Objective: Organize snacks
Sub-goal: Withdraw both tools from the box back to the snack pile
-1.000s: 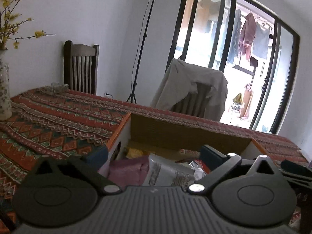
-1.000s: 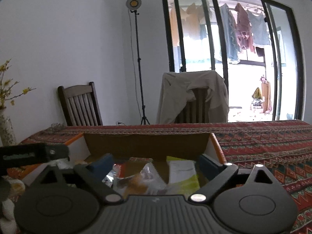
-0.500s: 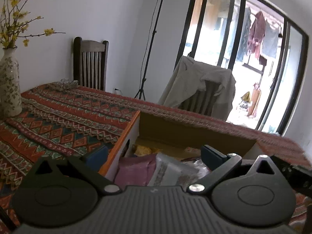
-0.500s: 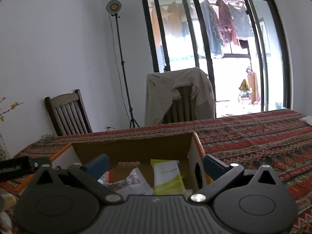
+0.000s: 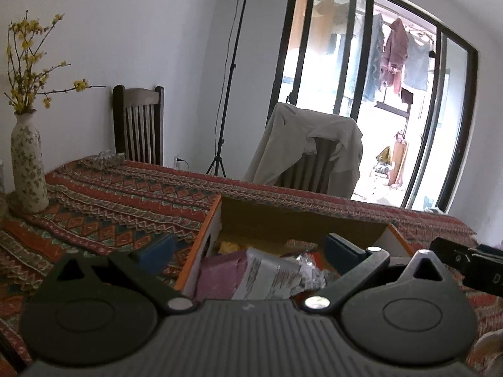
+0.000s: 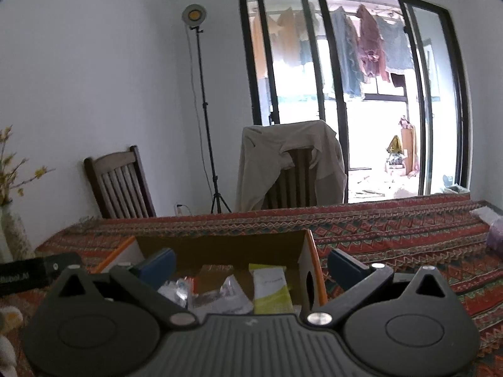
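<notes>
1 cardboard box [image 5: 301, 223], orange-edged with white outer walls, sat open-topped on the patterned tablecloth [image 5: 119, 207]. Its left wall stood between the left gripper's [image 5: 248, 248] 2 blue fingertips [image 5: 157, 248]: 1 tip outside over the cloth, 1 over the box interior. The jaws were spread wide, nothing gripped.

Box contents, left view: 1 pink packet [image 5: 220, 273] against the left wall, 1 white printed packet [image 5: 267, 276] beside it, crumpled foil wrappers [image 5: 309, 275] to the right, something yellow [image 5: 231, 246] farther back. Exact snack count not readable.

Right view: same box [image 6: 226, 246] seen from its other side. The right gripper [image 6: 251, 264] was at full spread and held nothing; 1 tip hung over the box interior, the other outside the right wall over the cloth. Seen inside: 1 yellow-green and white packet [image 6: 270, 286] by the right wall, 1 clear plastic packet [image 6: 226, 295], 1 foil wrapper [image 6: 176, 292], 1 brown packet [image 6: 217, 273].

Surroundings: 2 wooden chairs; 1 bare [image 5: 140, 125], 1 draped with a beige jacket [image 5: 308, 144]. 1 light stand [image 5: 232, 72]. 1 floral vase [image 5: 26, 163] with yellow-flowered branches on the table's left end.
</notes>
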The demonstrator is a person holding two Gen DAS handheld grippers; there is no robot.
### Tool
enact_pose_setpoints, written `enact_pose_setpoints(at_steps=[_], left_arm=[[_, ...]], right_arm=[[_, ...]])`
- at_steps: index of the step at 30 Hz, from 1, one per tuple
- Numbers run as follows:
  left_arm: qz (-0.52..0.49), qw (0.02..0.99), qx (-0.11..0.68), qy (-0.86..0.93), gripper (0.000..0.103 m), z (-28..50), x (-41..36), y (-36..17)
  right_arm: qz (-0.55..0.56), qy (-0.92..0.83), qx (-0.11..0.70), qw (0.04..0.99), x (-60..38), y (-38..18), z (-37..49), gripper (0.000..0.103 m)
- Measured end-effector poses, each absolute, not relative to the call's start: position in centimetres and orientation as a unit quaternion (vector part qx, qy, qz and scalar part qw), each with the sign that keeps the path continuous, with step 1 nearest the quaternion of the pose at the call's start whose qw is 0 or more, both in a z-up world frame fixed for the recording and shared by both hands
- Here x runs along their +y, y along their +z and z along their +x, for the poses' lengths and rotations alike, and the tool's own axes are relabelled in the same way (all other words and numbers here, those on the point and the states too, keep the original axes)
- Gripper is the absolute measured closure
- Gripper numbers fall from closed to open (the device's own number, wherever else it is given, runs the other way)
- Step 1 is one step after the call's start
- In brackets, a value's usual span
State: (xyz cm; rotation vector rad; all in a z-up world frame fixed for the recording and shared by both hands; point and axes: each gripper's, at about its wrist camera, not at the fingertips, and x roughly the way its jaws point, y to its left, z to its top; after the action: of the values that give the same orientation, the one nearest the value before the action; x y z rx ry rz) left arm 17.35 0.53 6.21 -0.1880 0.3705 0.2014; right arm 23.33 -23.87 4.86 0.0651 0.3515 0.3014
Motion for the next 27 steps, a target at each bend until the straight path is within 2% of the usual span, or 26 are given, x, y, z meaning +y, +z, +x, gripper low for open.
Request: enact_pose_setpoints(at_steps=[13,18,27], left_arm=[[-0.058,0.968,0.229,0.089,0.0,12.3,2.4,0.9],[-0.069,0.965,0.237,0.091,0.0,10.6,3.4,-1.9],[-0.112,0.961,0.241,0.08,0.0,10.8,4.6,-2.4]], right_arm=[[-0.023,0.164,0.247,0.955,-24.3,0.4,18.9,0.0],[-0.016,0.163,0.279,0.946,-24.7,-1.7,18.0,0.0],[-0.007,0.162,0.292,0.942,-23.2,-1.9,18.9,0.0]])
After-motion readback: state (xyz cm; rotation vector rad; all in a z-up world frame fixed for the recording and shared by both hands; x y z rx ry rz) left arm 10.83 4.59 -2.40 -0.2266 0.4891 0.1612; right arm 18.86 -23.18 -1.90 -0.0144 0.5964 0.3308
